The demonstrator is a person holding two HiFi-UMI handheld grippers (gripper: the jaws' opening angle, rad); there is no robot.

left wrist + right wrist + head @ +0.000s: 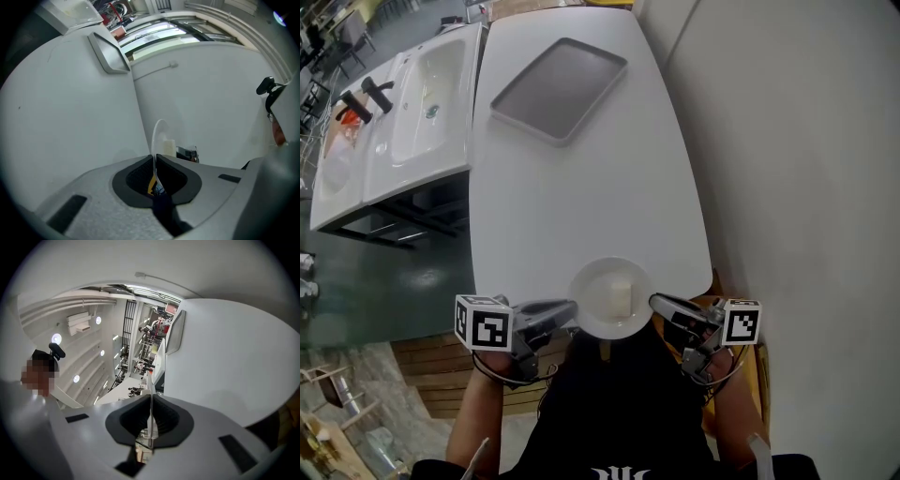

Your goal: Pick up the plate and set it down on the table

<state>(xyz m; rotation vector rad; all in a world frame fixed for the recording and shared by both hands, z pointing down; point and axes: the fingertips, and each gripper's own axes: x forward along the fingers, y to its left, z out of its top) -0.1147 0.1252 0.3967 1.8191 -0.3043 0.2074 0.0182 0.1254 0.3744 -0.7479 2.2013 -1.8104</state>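
A small white plate [591, 298] carrying a pale cream block [621, 300] hangs level over the near edge of the white table [581, 197]. My left gripper [569, 312] is shut on the plate's left rim, and my right gripper [660, 304] is shut on its right rim. In the left gripper view the plate [157, 133] stands edge-on between the pads of the left gripper [154, 159], with the block [169, 146] behind it. In the right gripper view the thin rim of the plate [151, 414] runs between the closed pads of the right gripper [151, 397].
A grey rectangular tray [560, 89] lies at the far end of the table. A white sink unit [422, 103] stands to the left of the table, and a pale wall [797, 141] runs close along its right side. The person's dark torso [619, 403] is just below the plate.
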